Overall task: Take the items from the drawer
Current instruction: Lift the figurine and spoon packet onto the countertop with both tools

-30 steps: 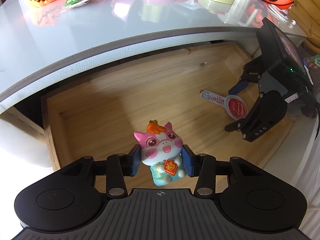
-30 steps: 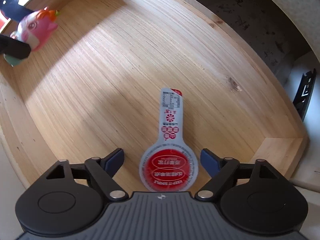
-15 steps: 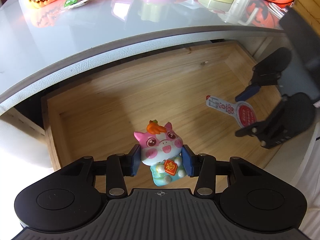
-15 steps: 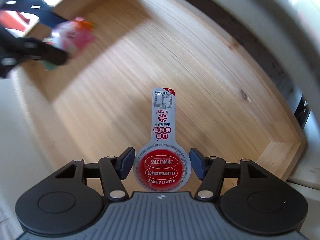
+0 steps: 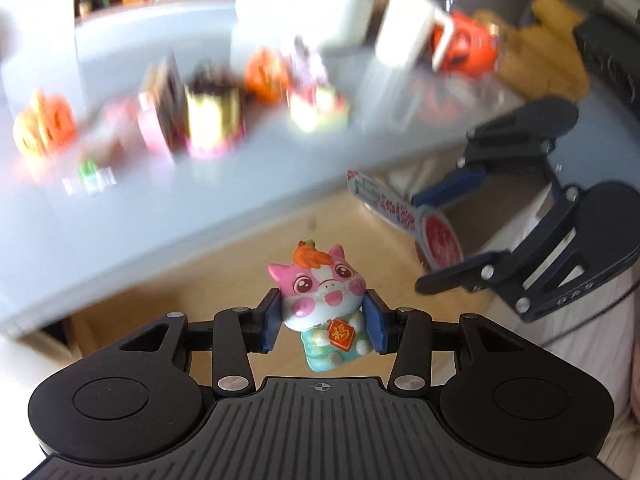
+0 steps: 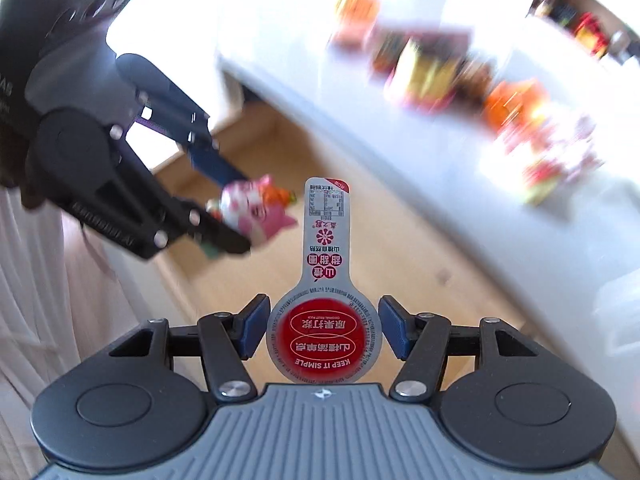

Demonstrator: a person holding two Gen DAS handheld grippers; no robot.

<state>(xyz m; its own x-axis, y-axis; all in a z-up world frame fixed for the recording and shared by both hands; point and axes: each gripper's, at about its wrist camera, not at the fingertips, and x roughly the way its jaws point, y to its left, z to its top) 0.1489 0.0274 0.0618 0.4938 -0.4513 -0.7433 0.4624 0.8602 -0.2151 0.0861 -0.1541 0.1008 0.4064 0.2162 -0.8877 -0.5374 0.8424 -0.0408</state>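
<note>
A pink pig toy [image 5: 320, 300] in a light blue outfit hangs upright above the open wooden drawer [image 5: 192, 280], and my left gripper [image 5: 323, 320] is shut on its sides. To its right, my right gripper [image 5: 420, 240] is shut on a flat white snack packet [image 5: 438, 240] with a round red end. In the right wrist view the packet [image 6: 326, 240] points away from my right gripper [image 6: 323, 330], whose pads press on its round end. My left gripper [image 6: 236, 212] with the pig toy [image 6: 260, 208] is at the left, above the drawer floor [image 6: 400, 248].
The grey tabletop [image 5: 160, 208] lies beyond the drawer. On it, blurred, stand orange pumpkins [image 5: 44, 128], small boxes [image 5: 212, 120], a white mug [image 5: 408, 36] and yellow items [image 5: 552, 56]. White fabric [image 6: 48, 300] hangs at the left of the right wrist view.
My right gripper closed on the snack packet and lifted it out of the drawer. My left gripper rose with the pig toy. Both views tilted up towards the tabletop.
</note>
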